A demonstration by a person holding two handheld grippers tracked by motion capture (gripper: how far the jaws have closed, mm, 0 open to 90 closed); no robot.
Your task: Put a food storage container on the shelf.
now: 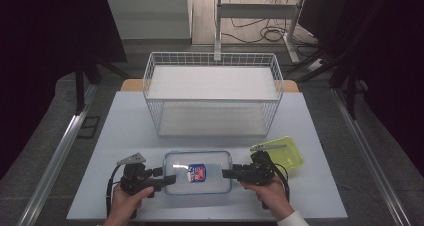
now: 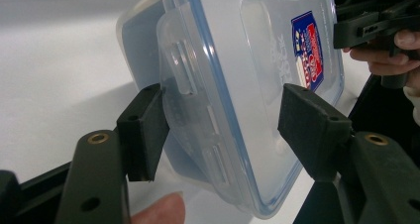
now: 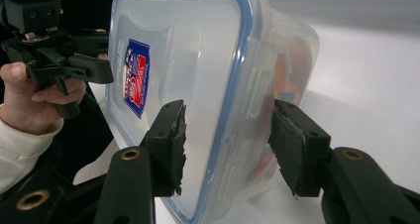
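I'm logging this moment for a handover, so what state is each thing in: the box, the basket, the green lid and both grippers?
Clear box: lid on, flat on the table.
Wire basket: upright, nothing in it that I can see.
Green lid: lying loose beside the box.
Left gripper: jaws astride the box's side latch, not yet pinching.
Right gripper: jaws astride the opposite edge, contact unclear.

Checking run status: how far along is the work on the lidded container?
Done: lid sits on the clear container, both grippers at its short ends. In hand: left gripper and right gripper each straddle an end latch; whether the pads press yet is unclear. Left: the container is on the table, the wire basket behind it empty.
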